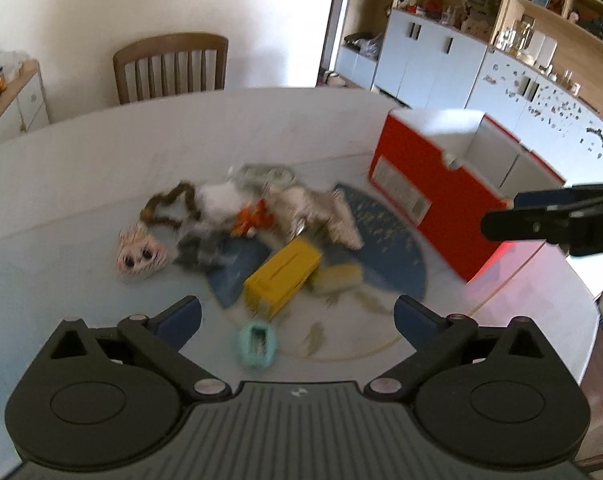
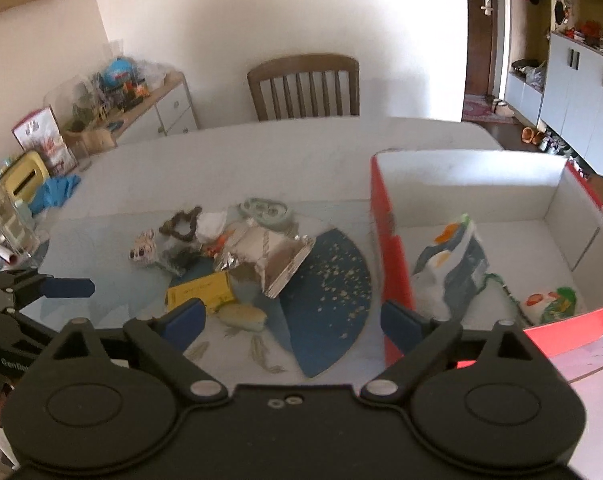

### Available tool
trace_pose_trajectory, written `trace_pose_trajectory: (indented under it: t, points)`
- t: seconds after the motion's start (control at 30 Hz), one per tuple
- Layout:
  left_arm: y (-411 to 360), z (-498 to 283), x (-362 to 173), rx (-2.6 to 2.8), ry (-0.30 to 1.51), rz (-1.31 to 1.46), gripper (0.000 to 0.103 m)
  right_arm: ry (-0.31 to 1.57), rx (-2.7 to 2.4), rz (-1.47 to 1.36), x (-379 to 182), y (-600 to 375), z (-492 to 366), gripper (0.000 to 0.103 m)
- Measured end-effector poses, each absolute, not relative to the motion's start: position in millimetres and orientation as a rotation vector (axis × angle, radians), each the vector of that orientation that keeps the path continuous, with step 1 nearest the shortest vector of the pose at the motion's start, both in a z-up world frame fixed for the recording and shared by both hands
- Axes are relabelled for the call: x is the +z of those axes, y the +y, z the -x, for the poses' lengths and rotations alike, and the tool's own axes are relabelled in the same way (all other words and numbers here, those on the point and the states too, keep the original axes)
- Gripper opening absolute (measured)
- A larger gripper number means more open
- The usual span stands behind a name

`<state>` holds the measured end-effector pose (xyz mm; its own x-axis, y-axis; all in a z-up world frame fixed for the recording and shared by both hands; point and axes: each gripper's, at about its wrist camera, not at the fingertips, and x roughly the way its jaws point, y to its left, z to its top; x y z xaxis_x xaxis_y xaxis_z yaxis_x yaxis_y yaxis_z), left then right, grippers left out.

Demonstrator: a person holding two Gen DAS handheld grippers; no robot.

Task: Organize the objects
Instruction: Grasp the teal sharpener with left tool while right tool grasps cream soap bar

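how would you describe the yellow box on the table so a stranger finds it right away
Start at the big red box on the white table; a pile of small toys lies beside it on a round blue mat. The yellow box is the only hard-edged, bright yellow block there.

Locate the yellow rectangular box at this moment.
In both wrist views the yellow rectangular box lies mid-table on the dark blue mat, left of the red cardboard box, beside a pale yellow sponge.
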<state>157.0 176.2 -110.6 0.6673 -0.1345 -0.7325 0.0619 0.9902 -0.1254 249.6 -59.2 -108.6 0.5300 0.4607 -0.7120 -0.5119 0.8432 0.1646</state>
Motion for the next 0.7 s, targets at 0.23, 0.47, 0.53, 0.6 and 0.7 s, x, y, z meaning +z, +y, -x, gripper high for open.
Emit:
trace_pose_trajectory:
  t: [0.23,0.47,0.53,0.6,0.7]
  points:
    - [182.4,-161.3,-144.5,-0.110,0.872,0.079,0.103,0.895,0.619,0.112,-139.1,-23.6,-259.1,0.093]
    - [185.4,-169.3,-166.6,-0.111,0.885,0.071,0.103,0.955,0.625,0.143,-170.0,0.2,-272.6,0.091]
    - [185.7,-171.5,-172.1,-0.105,0.889,0.062,0.103,0.969,0.627,0.144,-176.4,5.5,-275.9,0.089]
    - [183.7,-173.5,-176.5,-0.100,0.890,0.039,0.103,0.976,0.629,0.157,-182.1,11.1,-278.2,0.087]
    - [180.8,-175.4,-180.5,-0.113,0.890,0.014,0.103,0.987,0.644,0.188,-188.6,19.8,-278.9,0.084]
